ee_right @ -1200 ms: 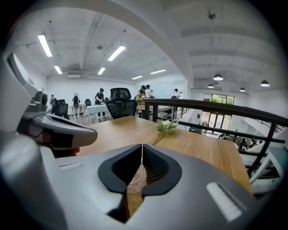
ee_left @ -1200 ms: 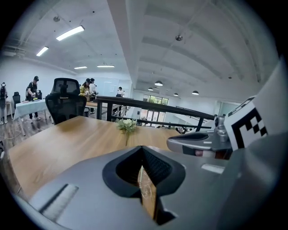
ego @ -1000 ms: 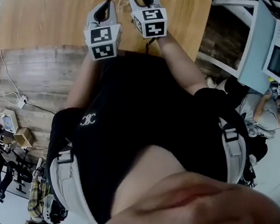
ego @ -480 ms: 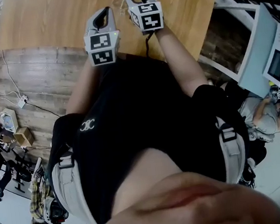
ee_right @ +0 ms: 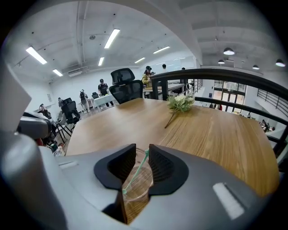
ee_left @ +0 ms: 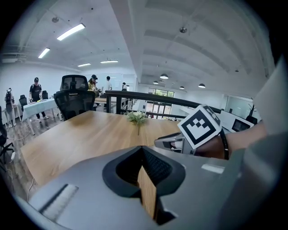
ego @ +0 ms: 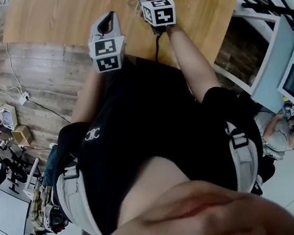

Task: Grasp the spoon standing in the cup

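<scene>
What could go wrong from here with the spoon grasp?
The right gripper, jaws just closing but apart, has the thin green spoon between them, standing in the clear cup. Risk one: they may clamp the cup's rim instead of the spoon. Risk two: the spoon leans toward one jaw, so a push might slide it aside or tip the cup.

In the right gripper view my right gripper (ee_right: 142,155), its jaws just closing with the spoon (ee_right: 135,171) between them, hides both sides of the cup (ee_right: 141,184); only a narrow strip of it shows through the gap. I cannot tell the spoon's bowl. The people (ee_right: 102,92) behind are too small to read. In the head view my torso (ego: 152,119) covers the near edge of the counter (ego: 55,19), whose far side runs off the top of the frame
</scene>
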Tool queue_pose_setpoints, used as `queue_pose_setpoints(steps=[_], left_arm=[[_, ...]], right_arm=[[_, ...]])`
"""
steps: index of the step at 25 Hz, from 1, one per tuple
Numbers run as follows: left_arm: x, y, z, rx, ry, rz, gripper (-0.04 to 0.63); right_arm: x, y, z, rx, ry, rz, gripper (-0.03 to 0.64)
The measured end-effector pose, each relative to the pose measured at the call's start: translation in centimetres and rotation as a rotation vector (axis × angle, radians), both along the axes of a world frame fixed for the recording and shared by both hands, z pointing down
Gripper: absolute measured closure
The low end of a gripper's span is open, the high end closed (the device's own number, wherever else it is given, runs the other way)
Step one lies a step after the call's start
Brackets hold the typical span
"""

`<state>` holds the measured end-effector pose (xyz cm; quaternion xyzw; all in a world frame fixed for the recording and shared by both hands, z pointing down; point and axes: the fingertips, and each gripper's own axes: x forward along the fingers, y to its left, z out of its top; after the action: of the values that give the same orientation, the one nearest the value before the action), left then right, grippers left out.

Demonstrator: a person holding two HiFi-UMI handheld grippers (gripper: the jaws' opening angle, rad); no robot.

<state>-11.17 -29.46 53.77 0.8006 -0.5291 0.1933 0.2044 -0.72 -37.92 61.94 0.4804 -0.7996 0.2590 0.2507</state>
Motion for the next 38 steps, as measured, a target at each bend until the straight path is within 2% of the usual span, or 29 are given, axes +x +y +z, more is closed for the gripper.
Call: queue_pose_setpoints(steps=[7,13,21,27,38], left_arm=[[-0.9,0.2,0.4,-0.013,-0.009,-0.014,0.583],[-0.9,0.2,0.4,-0.009,-0.014,-0.008,0.583],[-0.5,0.6,0.7,-0.013,-0.023,-0.016,0.583],[-0.9,0.8,0.5,-0.011,-0.025,-0.007,0.583],[0.1,1.0,0.0,0.004,-0.008,0.018,0.583]], right_arm=[[-0.1,-0.9,-0.7,0.047,0.027,0.011,0.534],[0.8,-1.3,0.1,0.029,0.034,0.048,0.531],[0.9,-0.9,1.1,0.001,0.073,0.007,0.550],[0.7,-0.9,0.2,0.028,0.089,0.027,0.592],[0.3,0.3,-2.9,0.112,0.047,0.027,0.607]])
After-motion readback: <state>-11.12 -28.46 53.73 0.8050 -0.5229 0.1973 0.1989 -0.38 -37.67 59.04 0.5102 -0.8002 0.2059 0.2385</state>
